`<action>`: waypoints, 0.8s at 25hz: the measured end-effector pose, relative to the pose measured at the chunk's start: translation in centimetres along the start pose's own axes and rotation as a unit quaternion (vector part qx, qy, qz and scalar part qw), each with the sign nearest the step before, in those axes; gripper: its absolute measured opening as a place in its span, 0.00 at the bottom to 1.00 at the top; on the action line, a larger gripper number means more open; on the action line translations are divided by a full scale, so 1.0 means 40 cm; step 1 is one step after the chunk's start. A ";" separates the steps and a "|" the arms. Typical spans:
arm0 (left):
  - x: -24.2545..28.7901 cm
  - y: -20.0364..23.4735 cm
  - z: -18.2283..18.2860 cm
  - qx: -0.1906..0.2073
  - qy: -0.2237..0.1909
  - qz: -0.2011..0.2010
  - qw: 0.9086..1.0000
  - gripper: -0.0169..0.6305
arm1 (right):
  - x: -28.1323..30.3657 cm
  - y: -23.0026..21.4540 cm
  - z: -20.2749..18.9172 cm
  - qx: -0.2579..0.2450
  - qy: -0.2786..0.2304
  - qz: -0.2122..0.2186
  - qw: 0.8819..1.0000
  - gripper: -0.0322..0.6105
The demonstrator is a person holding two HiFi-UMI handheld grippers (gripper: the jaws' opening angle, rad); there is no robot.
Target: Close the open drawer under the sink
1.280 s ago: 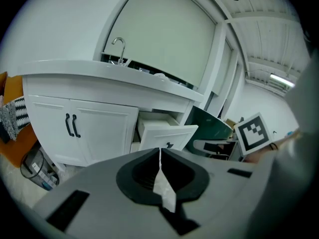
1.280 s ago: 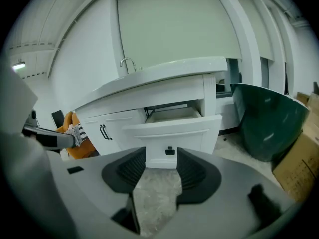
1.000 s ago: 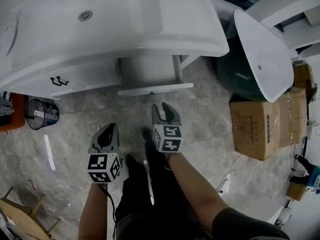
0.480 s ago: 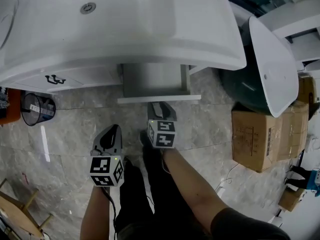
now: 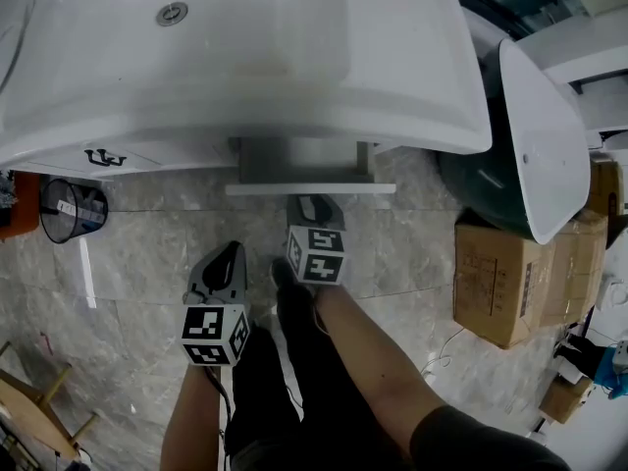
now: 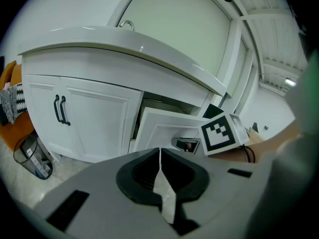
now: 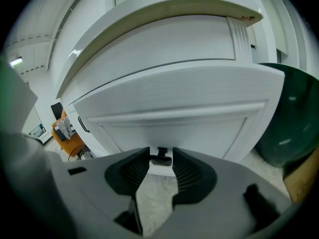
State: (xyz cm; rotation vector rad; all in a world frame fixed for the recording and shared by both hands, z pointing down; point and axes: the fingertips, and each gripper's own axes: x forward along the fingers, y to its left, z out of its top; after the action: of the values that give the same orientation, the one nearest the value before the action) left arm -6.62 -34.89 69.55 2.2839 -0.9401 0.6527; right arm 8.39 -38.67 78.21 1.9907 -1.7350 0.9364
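Under the white sink (image 5: 245, 57) the open drawer (image 5: 310, 168) juts out; its white front (image 7: 174, 118) fills the right gripper view. My right gripper (image 5: 314, 202) is at that front panel. Its jaws have just been closing a little but stand open (image 7: 160, 152), with the drawer's small dark handle (image 7: 160, 160) between the tips, and no pressing shows. My left gripper (image 5: 228, 255) hangs lower left over the floor, away from the drawer. It is shut (image 6: 159, 151) with nothing in it and faces the drawer front (image 6: 162, 131).
White cabinet doors with black handles (image 6: 60, 109) stand left of the drawer. A black wire bin (image 5: 64, 211) sits on the floor at left. At right are a green tub (image 5: 471, 170), a leaning white basin (image 5: 535, 135) and cardboard boxes (image 5: 515, 273).
Both grippers have moved toward the cabinet and lower. The right one has gone from open floor up to the drawer front; the left has followed a short way.
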 end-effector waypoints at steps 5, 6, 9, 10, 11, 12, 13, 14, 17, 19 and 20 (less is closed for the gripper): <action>0.019 0.001 0.022 -0.008 -0.002 0.007 1.000 0.06 | 0.060 -0.016 0.065 -0.005 -0.012 0.009 1.000 0.29; 0.022 0.002 0.027 -0.009 -0.002 0.009 1.000 0.06 | 0.071 -0.018 0.078 -0.006 -0.014 0.011 1.000 0.29; 0.031 0.008 0.040 -0.012 -0.004 0.013 1.000 0.06 | 0.099 -0.025 0.112 -0.009 -0.019 0.014 1.000 0.29; 0.035 0.010 0.044 -0.013 -0.004 0.014 1.000 0.06 | 0.108 -0.027 0.121 -0.010 -0.021 0.014 1.000 0.29; 0.039 0.013 0.047 -0.013 -0.004 0.015 1.000 0.06 | 0.117 -0.029 0.130 -0.011 -0.022 0.015 1.000 0.29; 0.042 0.016 0.050 -0.013 -0.005 0.016 1.000 0.06 | 0.125 -0.031 0.137 -0.012 -0.024 0.016 1.000 0.29; 0.045 0.017 0.053 -0.014 -0.005 0.017 1.000 0.06 | 0.132 -0.031 0.144 -0.013 -0.025 0.017 0.999 0.29; 0.046 0.018 0.055 -0.014 -0.005 0.018 1.000 0.06 | 0.137 -0.032 0.149 -0.014 -0.025 0.018 0.999 0.29; 0.053 0.017 0.058 -0.015 -0.005 0.017 1.000 0.06 | 0.153 -0.034 0.164 -0.013 -0.027 0.016 0.999 0.29; 0.059 0.014 0.057 -0.016 -0.003 0.016 1.000 0.06 | 0.161 -0.036 0.173 -0.005 -0.027 0.008 1.000 0.29; 0.060 0.012 0.055 -0.016 -0.002 0.016 1.000 0.06 | 0.162 -0.036 0.174 -0.004 -0.028 0.005 1.000 0.28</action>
State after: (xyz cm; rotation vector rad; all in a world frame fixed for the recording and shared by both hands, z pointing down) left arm -5.00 -37.77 69.63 2.2471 -0.9836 0.6409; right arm 11.79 -47.65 77.71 2.0237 -1.7770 0.8845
